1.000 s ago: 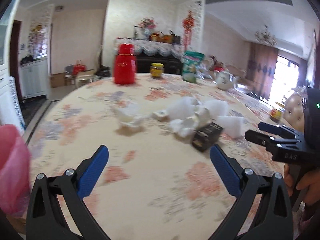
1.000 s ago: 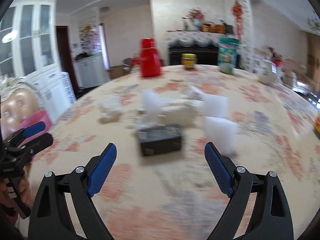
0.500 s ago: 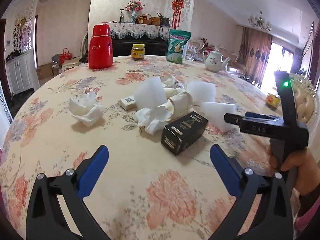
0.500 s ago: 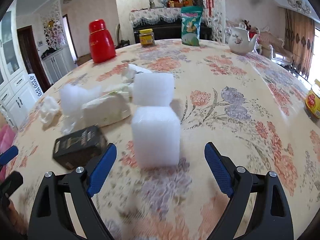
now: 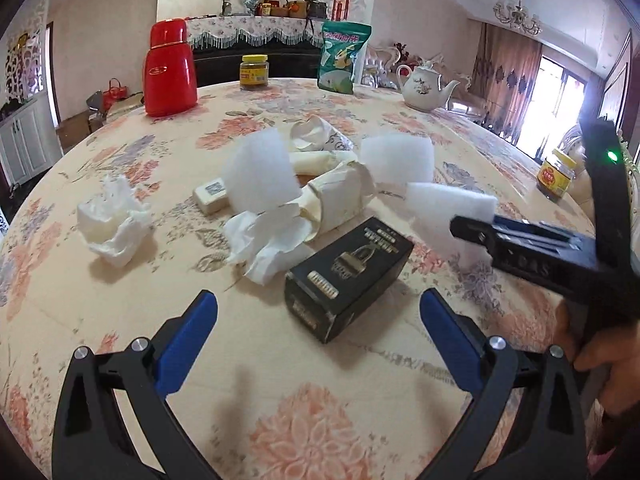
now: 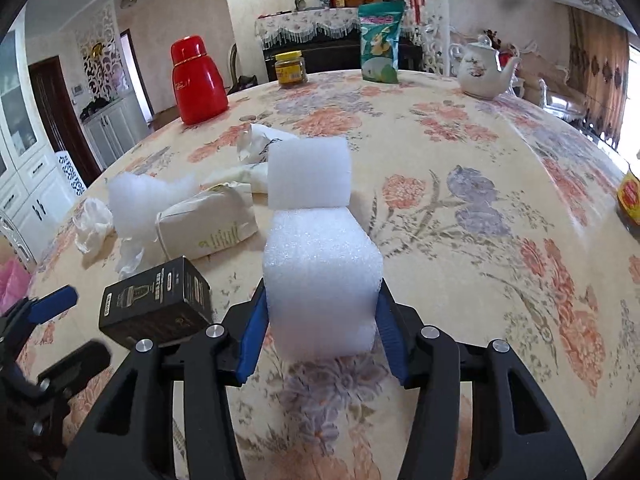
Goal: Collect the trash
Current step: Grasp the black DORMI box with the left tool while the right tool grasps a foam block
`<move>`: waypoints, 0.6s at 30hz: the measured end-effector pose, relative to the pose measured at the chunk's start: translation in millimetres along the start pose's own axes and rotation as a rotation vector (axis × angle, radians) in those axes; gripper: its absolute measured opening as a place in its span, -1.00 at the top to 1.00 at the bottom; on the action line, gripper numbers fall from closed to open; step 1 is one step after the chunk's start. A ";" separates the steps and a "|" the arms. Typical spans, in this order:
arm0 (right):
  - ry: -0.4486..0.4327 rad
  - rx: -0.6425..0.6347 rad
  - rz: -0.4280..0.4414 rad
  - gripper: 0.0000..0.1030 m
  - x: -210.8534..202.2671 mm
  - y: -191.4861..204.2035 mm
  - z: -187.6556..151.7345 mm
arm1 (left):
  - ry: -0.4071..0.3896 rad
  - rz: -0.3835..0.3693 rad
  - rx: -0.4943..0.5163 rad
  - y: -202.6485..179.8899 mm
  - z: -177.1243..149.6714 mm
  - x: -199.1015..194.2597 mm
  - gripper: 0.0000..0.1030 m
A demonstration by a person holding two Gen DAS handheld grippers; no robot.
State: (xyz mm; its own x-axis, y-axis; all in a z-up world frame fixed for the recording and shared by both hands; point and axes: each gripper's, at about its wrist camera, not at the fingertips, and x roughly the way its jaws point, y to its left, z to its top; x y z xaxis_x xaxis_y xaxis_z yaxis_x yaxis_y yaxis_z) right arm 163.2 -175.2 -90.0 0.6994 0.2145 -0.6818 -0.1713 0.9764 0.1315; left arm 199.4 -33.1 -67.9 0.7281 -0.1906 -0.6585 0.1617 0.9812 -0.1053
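Here the right gripper [image 6: 322, 316] has its jaws closing on a white foam block [image 6: 320, 280] — the blue pads lie against both of its sides, and the block stands on the floral counter [image 6: 460, 208]. Just beyond the jaws stands a second foam block [image 6: 309, 172], touching or nearly touching the first. To the left of the jaws lies a black box [image 6: 156, 304], with a cream paper packet [image 6: 208, 224] behind it and crumpled tissue [image 6: 92, 224] farther left.

The left gripper [image 5: 318, 320] has its jaws spread wide with nothing between them; the black box [image 5: 348, 276] lies just ahead of them, slightly toward the right jaw. Beyond it sit more crumpled tissue and foam pieces — well past those, a red thermos [image 5: 170, 70] and a white teapot [image 5: 424, 84].
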 end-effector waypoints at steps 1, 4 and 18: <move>-0.004 0.006 -0.003 0.05 -2.2 -1.5 -0.5 | 0.002 -0.003 0.000 -1.4 2.0 2.4 -0.89; -0.010 0.031 0.001 0.05 -7.3 -7.6 -4.0 | 0.010 -0.010 0.000 -3.8 9.1 12.4 -0.89; -0.006 0.079 0.001 0.05 -10.9 -17.8 -7.7 | 0.061 -0.175 0.024 -21.3 5.9 9.3 -0.16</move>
State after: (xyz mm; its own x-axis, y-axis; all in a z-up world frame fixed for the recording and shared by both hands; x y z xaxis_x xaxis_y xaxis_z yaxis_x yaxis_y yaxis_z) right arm 153.3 -195.1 -90.5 0.7036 0.2152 -0.6772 -0.1166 0.9751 0.1887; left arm 206.7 -56.0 -67.3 0.6461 -0.3552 -0.6756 0.2982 0.9322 -0.2049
